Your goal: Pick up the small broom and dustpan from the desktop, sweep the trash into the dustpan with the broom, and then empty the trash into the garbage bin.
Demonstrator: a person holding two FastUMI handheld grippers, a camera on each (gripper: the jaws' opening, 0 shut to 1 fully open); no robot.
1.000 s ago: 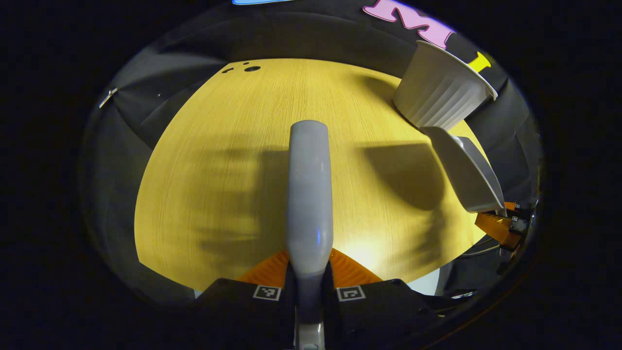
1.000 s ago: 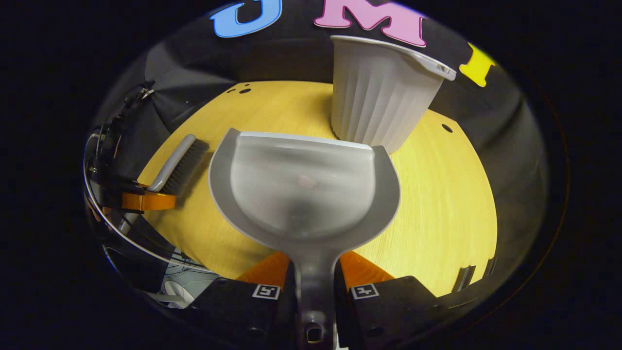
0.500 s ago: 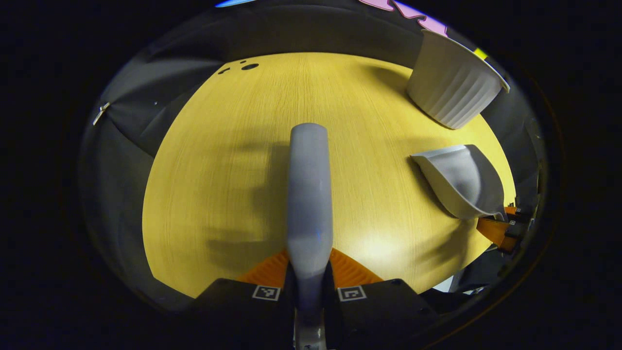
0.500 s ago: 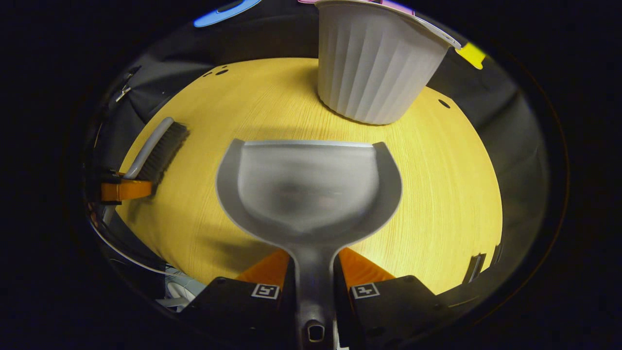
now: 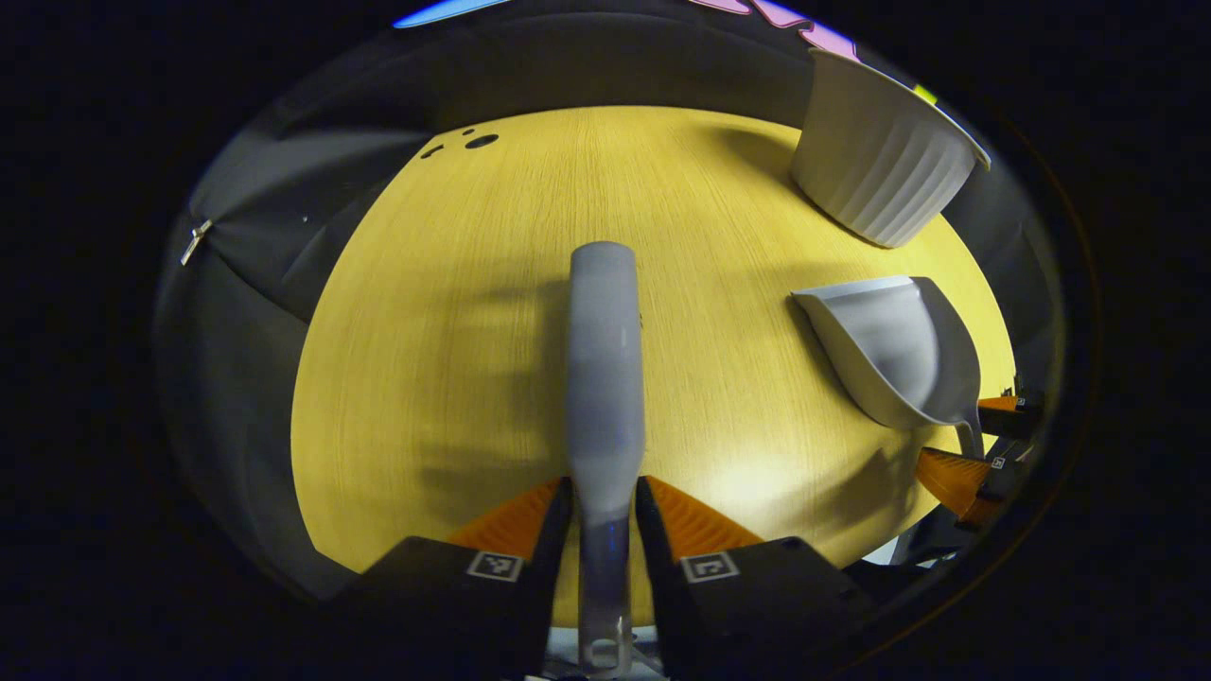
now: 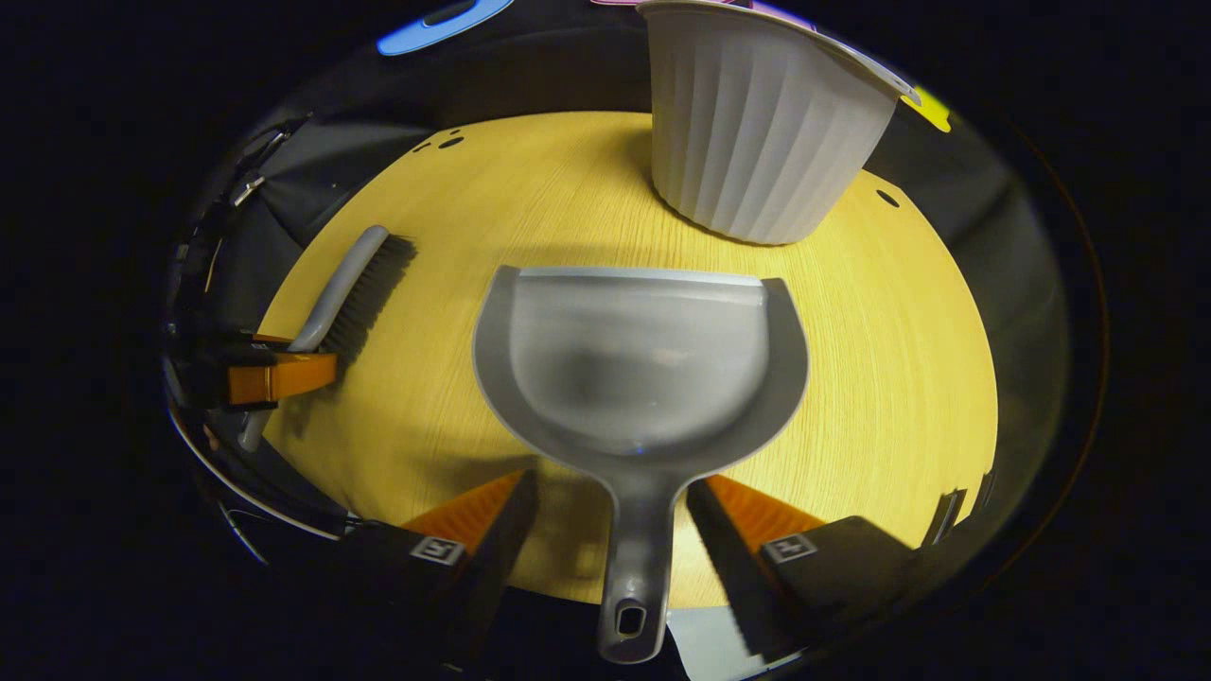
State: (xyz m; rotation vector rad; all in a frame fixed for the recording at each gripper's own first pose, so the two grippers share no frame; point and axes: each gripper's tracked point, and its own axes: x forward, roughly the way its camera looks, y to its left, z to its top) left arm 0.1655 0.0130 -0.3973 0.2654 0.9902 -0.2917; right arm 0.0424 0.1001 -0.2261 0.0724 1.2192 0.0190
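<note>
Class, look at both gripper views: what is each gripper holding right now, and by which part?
The right gripper holds nothing: its fingers stand spread off the dustpan handle. The left gripper flanks the broom handle; whether it grips cannot be told.

Dim booth with warm overhead light: a glare patch on the wooden desktop [image 5: 738, 478] at lower centre, soft shadows, and strong fisheye bending at the edges.

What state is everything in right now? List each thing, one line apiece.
Dustpan: flat on the table, empty.
Broom: lying on the table.
Garbage bin: upright, no lid, inside hidden.
Right gripper: open, fingers clear of the dustpan handle.
Left gripper: fingers flank the broom handle; grip unclear.
</note>
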